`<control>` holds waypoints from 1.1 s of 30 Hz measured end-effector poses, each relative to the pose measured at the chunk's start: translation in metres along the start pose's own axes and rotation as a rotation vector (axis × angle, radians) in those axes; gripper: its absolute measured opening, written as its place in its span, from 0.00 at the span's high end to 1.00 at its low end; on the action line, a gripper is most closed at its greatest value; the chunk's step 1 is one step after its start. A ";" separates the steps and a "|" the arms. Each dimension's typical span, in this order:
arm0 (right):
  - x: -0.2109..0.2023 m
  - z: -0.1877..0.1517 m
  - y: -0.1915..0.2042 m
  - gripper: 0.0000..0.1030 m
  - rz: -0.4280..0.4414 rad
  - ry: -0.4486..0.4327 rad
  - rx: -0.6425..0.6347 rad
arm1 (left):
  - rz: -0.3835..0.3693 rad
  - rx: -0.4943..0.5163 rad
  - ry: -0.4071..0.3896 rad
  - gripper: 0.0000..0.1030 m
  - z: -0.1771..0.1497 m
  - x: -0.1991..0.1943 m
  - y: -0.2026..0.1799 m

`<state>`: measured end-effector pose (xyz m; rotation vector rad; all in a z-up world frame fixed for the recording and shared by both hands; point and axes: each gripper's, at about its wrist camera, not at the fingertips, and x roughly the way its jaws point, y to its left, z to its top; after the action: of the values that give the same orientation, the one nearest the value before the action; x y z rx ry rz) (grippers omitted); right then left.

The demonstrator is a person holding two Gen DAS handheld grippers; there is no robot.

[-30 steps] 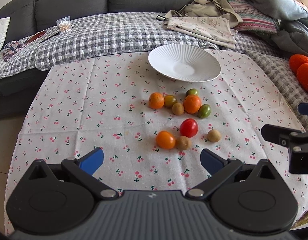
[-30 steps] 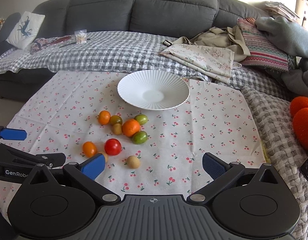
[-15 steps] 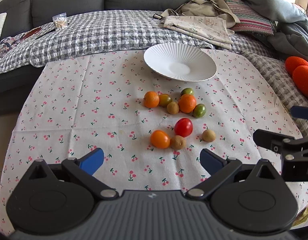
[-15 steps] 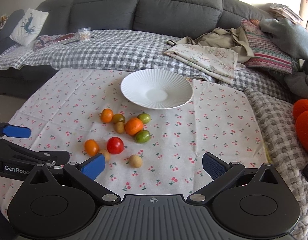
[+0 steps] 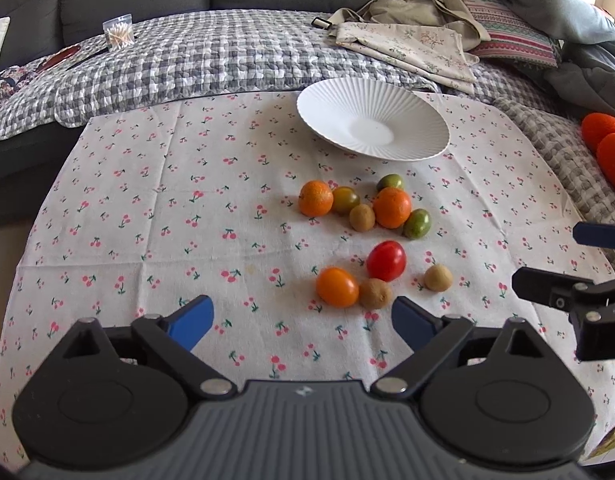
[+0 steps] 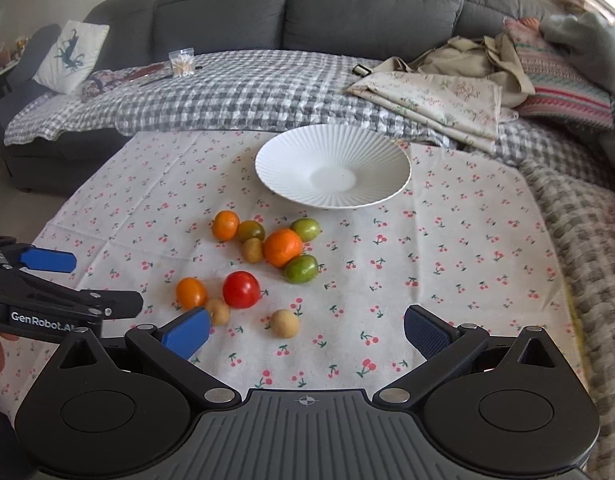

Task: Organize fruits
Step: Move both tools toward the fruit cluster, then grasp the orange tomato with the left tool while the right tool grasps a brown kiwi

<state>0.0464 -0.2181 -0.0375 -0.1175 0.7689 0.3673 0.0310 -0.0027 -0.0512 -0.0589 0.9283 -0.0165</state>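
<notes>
Several small fruits lie loose on a cherry-print cloth (image 5: pixel 155 208): a red tomato (image 5: pixel 386 261), an orange tomato (image 5: pixel 337 286), two mandarins (image 5: pixel 315 198), green tomatoes (image 5: pixel 417 223) and brown kiwis (image 5: pixel 375 293). An empty white ribbed plate (image 5: pixel 407 112) sits behind them; it also shows in the right wrist view (image 6: pixel 291 152). My left gripper (image 5: pixel 302 322) is open and empty, just short of the orange tomato. My right gripper (image 6: pixel 306 330) is open and empty, near a kiwi (image 6: pixel 285 323).
A grey sofa with a checked quilt (image 6: pixel 235 92) runs behind the cloth. Folded floral fabric (image 6: pixel 431 98), a striped cushion (image 6: pixel 563 80) and a box of cotton swabs (image 5: pixel 118 33) lie on it. Orange fuzzy objects (image 5: pixel 607 144) sit at the right edge.
Both grippers have moved forward toward the fruit and stayed open. The fruits and plate have not moved.
</notes>
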 end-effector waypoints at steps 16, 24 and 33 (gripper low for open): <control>0.071 -0.017 0.001 0.20 0.136 0.059 -0.053 | -0.117 0.038 0.044 0.37 0.010 0.051 0.015; 0.089 -0.023 -0.004 0.41 0.155 0.080 -0.056 | -0.178 0.236 0.062 0.45 -0.001 0.063 -0.005; 0.090 -0.023 -0.002 0.43 0.163 0.077 -0.060 | -0.184 0.350 0.037 0.45 -0.003 0.074 -0.019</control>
<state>0.0917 -0.1996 -0.1168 -0.1260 0.8460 0.5432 0.0735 -0.0243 -0.1111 0.1816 0.9434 -0.3508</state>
